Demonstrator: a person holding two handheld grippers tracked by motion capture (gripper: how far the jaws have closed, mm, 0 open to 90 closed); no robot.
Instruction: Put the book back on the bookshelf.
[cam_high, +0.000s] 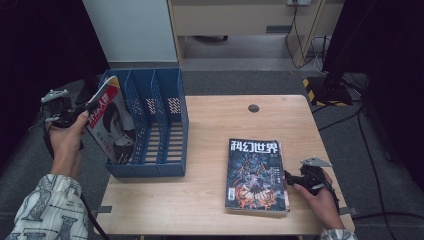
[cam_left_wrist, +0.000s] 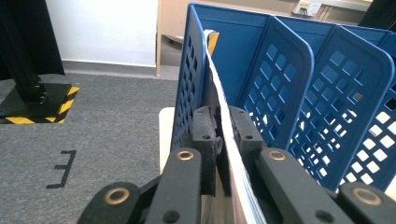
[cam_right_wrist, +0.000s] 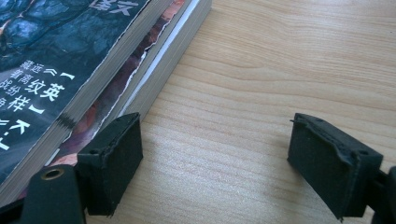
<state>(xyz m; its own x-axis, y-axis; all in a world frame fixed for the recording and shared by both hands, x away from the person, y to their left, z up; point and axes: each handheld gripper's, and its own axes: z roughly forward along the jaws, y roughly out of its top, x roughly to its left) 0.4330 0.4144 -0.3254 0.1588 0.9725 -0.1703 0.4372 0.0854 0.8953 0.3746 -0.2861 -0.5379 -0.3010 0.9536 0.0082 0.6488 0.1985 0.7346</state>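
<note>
Left hand-held gripper (cam_high: 90, 106) clamps magazine (cam_high: 111, 125) in file rack (cam_high: 172, 125); right hand-held gripper (cam_high: 290, 176) released.

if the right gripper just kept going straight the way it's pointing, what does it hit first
Probably the stack of magazines. The right gripper has its jaws open low over the table, and its one pad already sits beside the stack's edge; between the pads lies bare wood, so depth is uncertain.

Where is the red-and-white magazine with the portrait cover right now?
In the high view, the red-and-white magazine stands tilted at the left in the blue file rack's leftmost slot, pinched by the left gripper.
</note>
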